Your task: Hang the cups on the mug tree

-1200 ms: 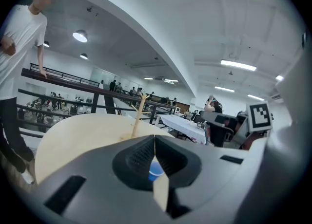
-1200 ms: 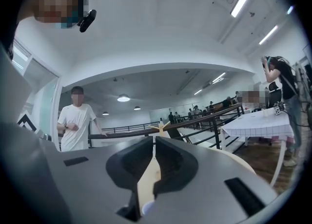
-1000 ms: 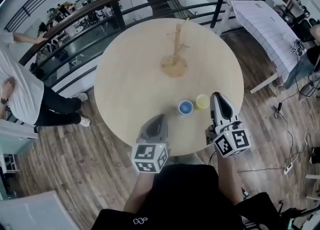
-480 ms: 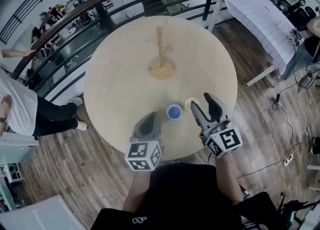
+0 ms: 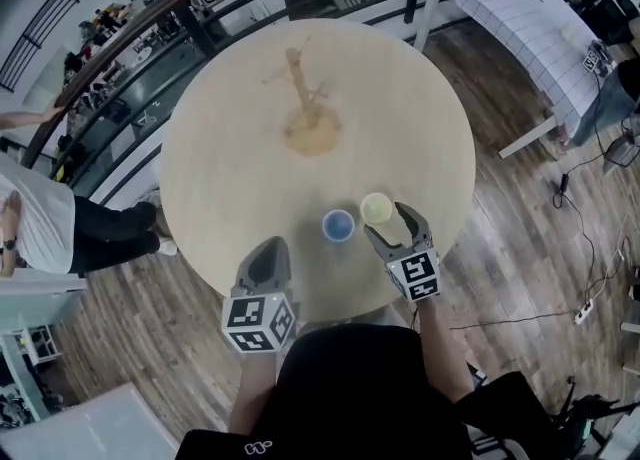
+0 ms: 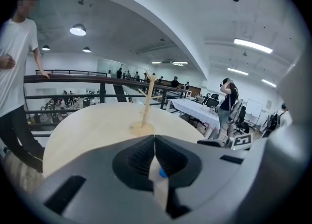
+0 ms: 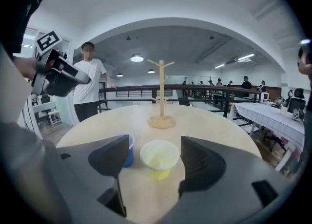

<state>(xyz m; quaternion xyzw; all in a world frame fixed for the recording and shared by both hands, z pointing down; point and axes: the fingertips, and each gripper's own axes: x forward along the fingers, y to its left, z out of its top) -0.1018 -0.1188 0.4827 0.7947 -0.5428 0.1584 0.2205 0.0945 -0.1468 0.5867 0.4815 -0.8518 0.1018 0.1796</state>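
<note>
A wooden mug tree stands bare at the far side of the round table. Nearer me a blue cup and a yellow cup stand side by side. My right gripper is right behind the yellow cup, its jaws opening wide; the cup sits just ahead of the gap, untouched. The blue cup shows beside the left finger, the mug tree beyond. My left gripper hovers at the near table edge, shut and empty. Its view shows the mug tree ahead.
A dark railing curves behind the table. A person in a white shirt stands at the left by it. A table with a white cloth stands at the right. Cables lie on the wooden floor.
My right gripper's jaws went from shut to wide open, now facing the yellow cup. The left gripper stayed shut at the near edge.
</note>
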